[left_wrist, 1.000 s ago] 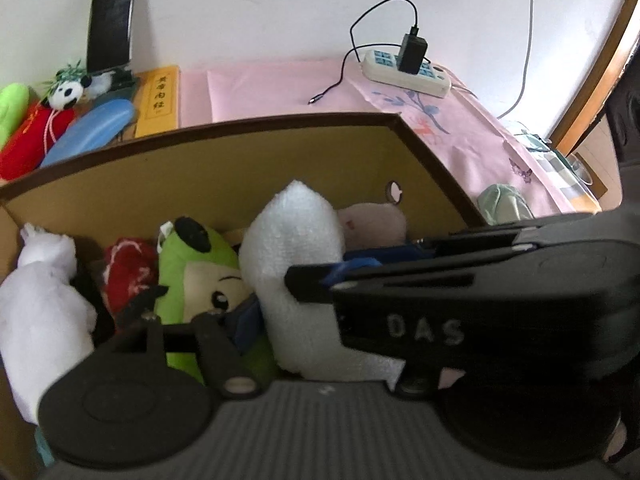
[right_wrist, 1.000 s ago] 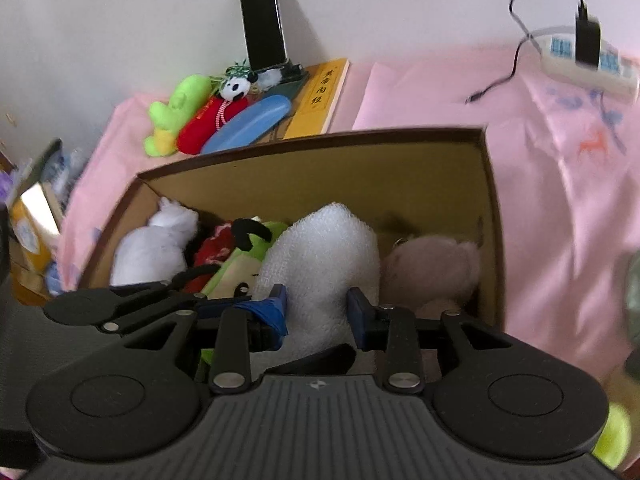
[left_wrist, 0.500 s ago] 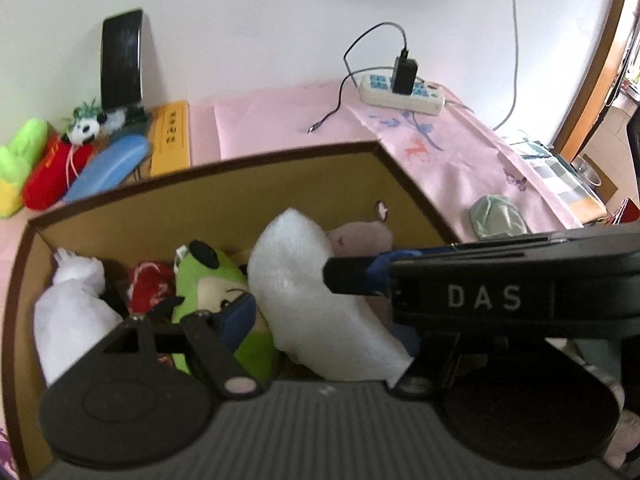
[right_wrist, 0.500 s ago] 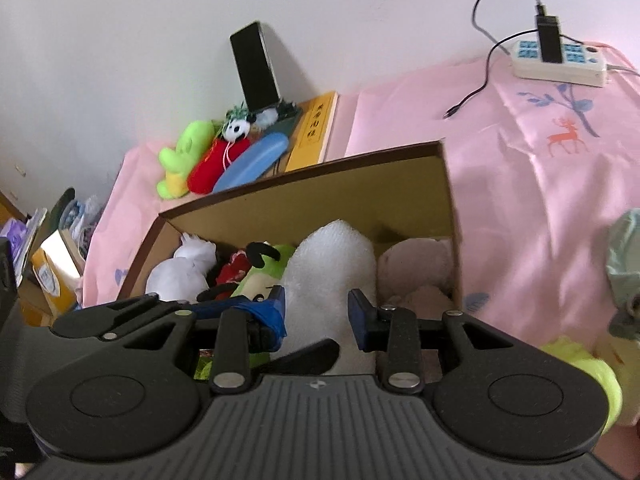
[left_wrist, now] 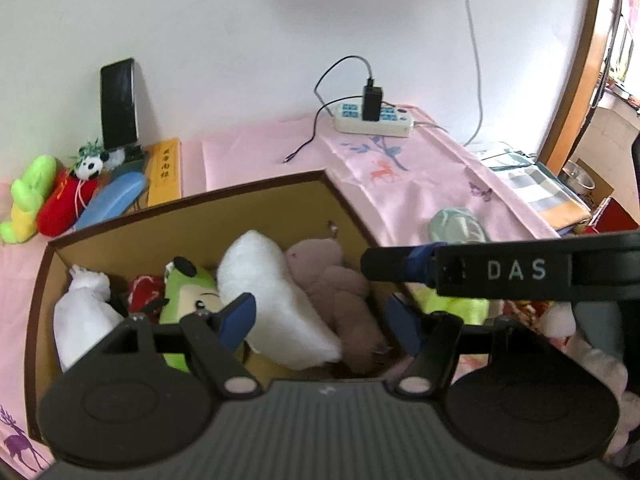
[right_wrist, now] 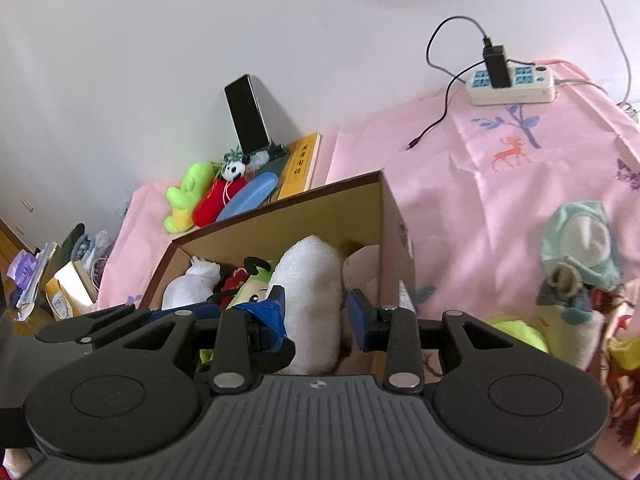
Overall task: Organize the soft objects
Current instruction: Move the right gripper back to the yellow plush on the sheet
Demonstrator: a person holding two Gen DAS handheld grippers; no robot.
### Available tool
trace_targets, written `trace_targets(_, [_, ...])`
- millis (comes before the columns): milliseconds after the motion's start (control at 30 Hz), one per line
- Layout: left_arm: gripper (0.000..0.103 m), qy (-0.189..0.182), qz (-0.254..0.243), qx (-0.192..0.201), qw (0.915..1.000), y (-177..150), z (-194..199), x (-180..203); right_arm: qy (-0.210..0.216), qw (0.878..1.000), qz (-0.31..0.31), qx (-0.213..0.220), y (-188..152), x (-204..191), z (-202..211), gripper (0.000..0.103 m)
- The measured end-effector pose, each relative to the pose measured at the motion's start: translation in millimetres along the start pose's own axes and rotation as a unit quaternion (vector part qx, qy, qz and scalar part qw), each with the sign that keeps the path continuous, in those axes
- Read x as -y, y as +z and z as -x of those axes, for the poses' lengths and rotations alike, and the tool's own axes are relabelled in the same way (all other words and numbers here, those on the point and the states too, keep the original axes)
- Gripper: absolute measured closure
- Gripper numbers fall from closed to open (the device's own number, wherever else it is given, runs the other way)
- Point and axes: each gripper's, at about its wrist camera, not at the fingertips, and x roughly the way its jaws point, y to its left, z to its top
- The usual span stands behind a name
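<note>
Both grippers have pulled up and back from the cardboard box, so more of the pink-clothed table and the wall behind it shows than a second ago. The left gripper now stands with its fingers wide apart and nothing between them; a second ago they sat lower, close against the white plush pillow, which now lies free in the box, leaning against the beige plush toward the box's right wall. To its left in the box sit the green plush with a face, a red toy and a white plush at the left wall. The right gripper holds its fingers parted too, gripping nothing, with the white pillow seen beyond the gap; its black body crosses the right side of the left wrist view. Outside the box, at the table's far edge by the wall, the lime plush, red plush with a panda, blue case and yellow box lie unchanged below the leaning phone. The power strip sits at the far right edge, and a mint-green soft item with more toys lies on the cloth right of the box.
</note>
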Motion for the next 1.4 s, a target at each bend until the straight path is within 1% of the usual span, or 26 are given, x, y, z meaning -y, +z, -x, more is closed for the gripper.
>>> trace_targets(200, [0.033,0.007,-0.013,0.002,0.9999,0.3,7.7,32.1,-0.001,1.000,0.000,0.008,-2.0,17.6,24.8,0.086])
trace_targets(500, [0.033,0.016,-0.029,-0.005,0.9994,0.9,5.4,84.9,-0.013,1.000,0.014,0.010,-9.5,48.8,56.5,0.086])
trace_targets(867, [0.032,0.030,-0.032,-0.022,0.9988,1.0,-13.4,143.6,-0.037,0.999,0.030,0.005,-18.7,93.9,86.9,0.086])
trace_targets(1233, [0.032,0.038,-0.035,-0.043,0.9977,-2.9,-32.4,188.1,-0.048,0.999,0.017,-0.001,-27.3,139.2,108.6,0.086])
trace_targets(1400, [0.032,0.043,-0.038,-0.056,0.9968,-4.7,-42.1,201.7,-0.052,0.999,-0.001,0.001,-30.4,161.2,117.2,0.086])
